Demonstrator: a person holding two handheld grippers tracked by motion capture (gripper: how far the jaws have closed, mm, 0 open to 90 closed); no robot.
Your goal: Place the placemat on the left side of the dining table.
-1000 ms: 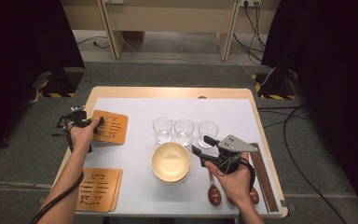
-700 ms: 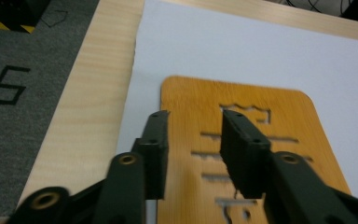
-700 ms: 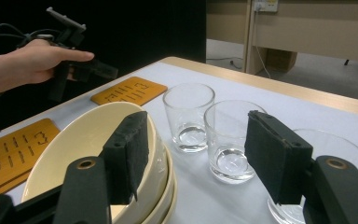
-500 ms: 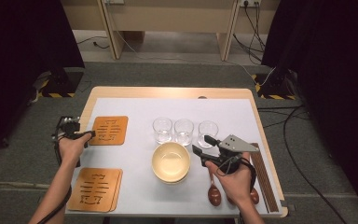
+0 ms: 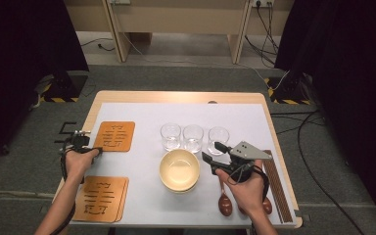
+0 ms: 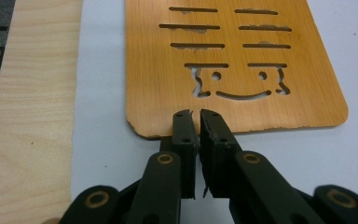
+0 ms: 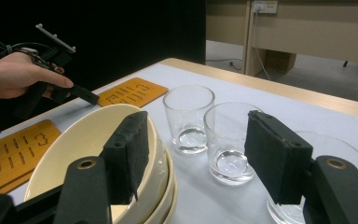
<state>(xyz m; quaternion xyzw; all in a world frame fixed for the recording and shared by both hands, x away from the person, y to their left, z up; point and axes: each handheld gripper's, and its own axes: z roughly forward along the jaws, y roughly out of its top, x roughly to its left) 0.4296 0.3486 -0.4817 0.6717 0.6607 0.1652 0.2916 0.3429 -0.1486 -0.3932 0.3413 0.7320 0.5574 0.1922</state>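
Where the left claw (image 6: 195,122) nips it, the mat (image 6: 223,60) edge hides — chipped.

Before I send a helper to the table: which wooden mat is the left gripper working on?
Start at the white sheet covering the table. Two orange wooden mats lie along its left edge. It is the far mat, level with the row of three glasses, and the left gripper has its jaws closed on that mat's edge; the near mat is untouched.

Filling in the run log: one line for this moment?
left gripper: closing on orange wooden mat edge | right gripper: open, idle by cream bowl
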